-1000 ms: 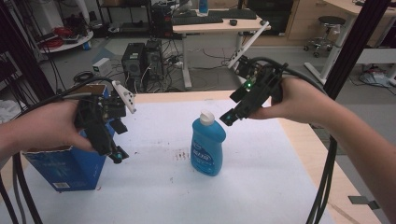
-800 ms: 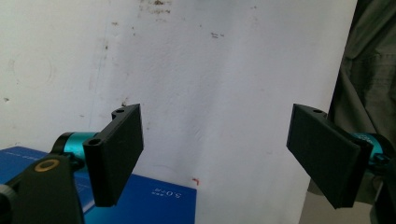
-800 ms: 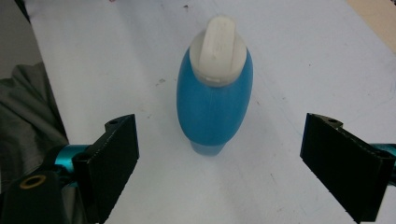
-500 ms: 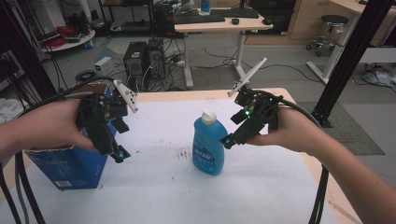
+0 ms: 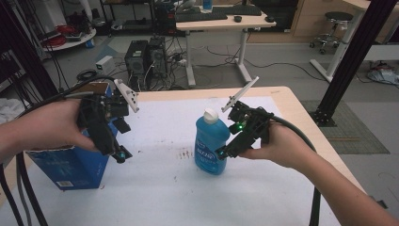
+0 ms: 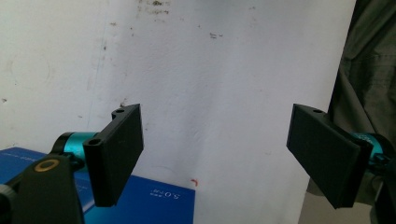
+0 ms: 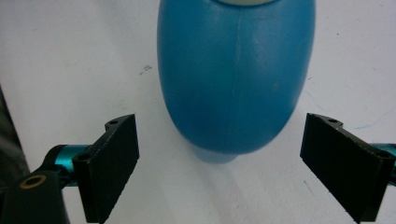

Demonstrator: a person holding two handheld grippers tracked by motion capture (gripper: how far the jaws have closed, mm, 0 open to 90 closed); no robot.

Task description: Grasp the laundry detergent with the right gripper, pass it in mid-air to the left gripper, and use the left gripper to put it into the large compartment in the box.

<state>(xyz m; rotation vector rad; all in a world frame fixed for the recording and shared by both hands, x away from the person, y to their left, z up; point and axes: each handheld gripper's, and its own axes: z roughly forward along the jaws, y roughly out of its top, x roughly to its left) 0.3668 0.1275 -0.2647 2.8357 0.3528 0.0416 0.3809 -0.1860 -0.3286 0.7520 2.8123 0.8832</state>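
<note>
Blue bottle [image 5: 211,143] stands mid-tabletop; from above, your right gripper [image 5: 223,153] has closed in beside it. Left gripper [image 6: 215,154]: jaws spread over bare tabletop [image 6: 210,70] by the box [image 6: 140,203]. Right gripper view: jaws wide, bottle just ahead between them, ready to grasp.

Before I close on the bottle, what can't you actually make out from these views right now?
- Blue bottle: its cap is cut off by the top edge of the right gripper view.
- Bottle label: print too small and blurred in the high view.
- Blue box: the left hand and left gripper cover its top in the high view; the left gripper view shows just a corner.
- Right gripper: its fingertips overlap the bottle in the high view, so contact is unclear.
</note>
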